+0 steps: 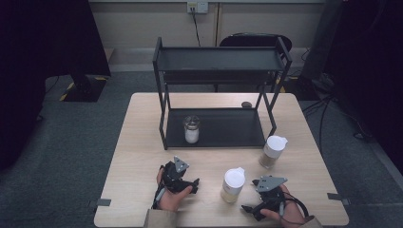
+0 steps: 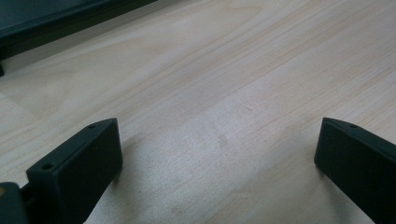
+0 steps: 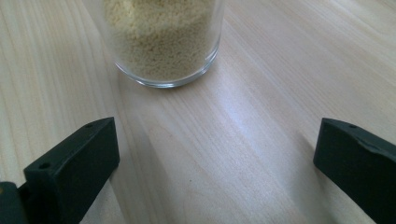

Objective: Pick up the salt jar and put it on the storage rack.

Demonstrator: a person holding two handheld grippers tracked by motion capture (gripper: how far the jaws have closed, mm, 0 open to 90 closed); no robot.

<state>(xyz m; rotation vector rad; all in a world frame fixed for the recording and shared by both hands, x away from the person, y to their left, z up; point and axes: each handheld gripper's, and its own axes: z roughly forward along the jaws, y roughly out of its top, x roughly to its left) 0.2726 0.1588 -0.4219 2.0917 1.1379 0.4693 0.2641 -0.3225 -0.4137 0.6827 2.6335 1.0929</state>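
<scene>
My left gripper (image 1: 190,184) rests low over the near left of the wooden table (image 1: 142,142). In the left gripper view its jaws (image 2: 217,140) stand wide open over bare wood. My right gripper (image 1: 248,208) is at the near right, open as well, jaws (image 3: 217,140) spread with nothing between them. Just ahead of them stands a glass jar of yellow grains (image 3: 163,42), white-lidded in the high view (image 1: 232,185), apart from the jaws. A second white-lidded jar (image 1: 273,151) with brownish contents stands farther right. A glass jar with white contents (image 1: 191,129) sits on the lower shelf of a black rack (image 1: 218,61).
The two-tier black rack takes up the far middle of the table; its base edge (image 2: 46,23) shows in the left gripper view. A small dark object (image 1: 246,104) lies behind the rack. A chair (image 1: 252,40) stands beyond the table.
</scene>
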